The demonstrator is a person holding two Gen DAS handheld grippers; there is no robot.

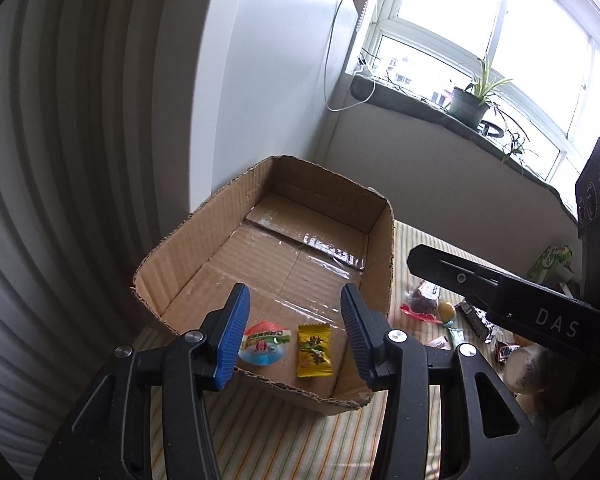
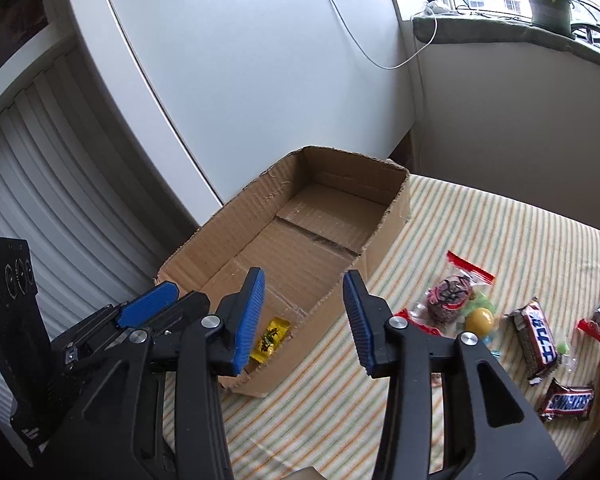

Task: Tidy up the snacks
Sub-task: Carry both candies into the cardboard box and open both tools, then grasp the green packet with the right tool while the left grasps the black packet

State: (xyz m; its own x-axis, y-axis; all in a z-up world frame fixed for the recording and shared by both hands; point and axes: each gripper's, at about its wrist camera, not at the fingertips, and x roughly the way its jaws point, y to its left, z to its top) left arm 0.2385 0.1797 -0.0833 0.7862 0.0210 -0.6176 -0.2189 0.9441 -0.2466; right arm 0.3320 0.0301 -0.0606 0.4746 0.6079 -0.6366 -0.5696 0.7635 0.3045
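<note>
With both my left gripper [image 1: 294, 336] and right gripper [image 2: 306, 322] empty and part-open, the loose snacks [image 2: 500, 332] lie right of the box [image 2: 394, 216], nearer the right.

Daylight floods from the blown-out window [image 1: 460, 20]; tape glare inside the cardboard box [image 1: 324, 248]; fisheye edges bend, corners dark.

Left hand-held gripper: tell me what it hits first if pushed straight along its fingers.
Probably the open brown cardboard box: the open left hand-held gripper points into its near end, toward the yellow candy sachet; depth is uncertain.
</note>
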